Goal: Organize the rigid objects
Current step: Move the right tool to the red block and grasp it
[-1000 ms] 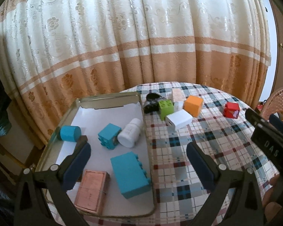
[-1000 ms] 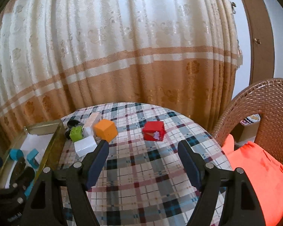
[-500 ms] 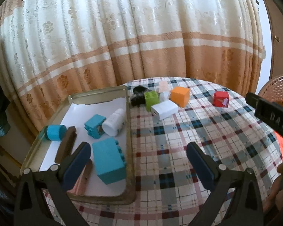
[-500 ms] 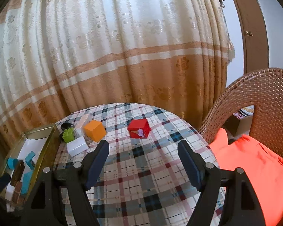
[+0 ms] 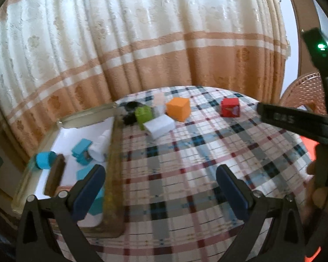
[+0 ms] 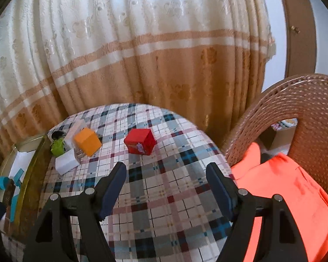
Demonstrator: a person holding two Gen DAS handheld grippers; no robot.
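Red cube point(image 6: 140, 141) dead ahead of my right gripper point(image 6: 166, 183), alone on the cloth, no long axis to fuss over. Right is nearer, I reckon; my left gripper point(image 5: 160, 180) hangs by the tray point(image 5: 113, 152), the cube far off to its right. Both sets of jaws wide apart, nothing held. Loose count: one red cube, one orange cube point(image 6: 87, 139), one white block point(image 6: 66, 161), one green brick point(image 6: 58, 146), plus a pale block and something black behind, blurred. Tray pieces I can't count reliably.

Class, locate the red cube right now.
In both views the red cube sits alone on the plaid tablecloth, right of the orange cube, outside the tray.
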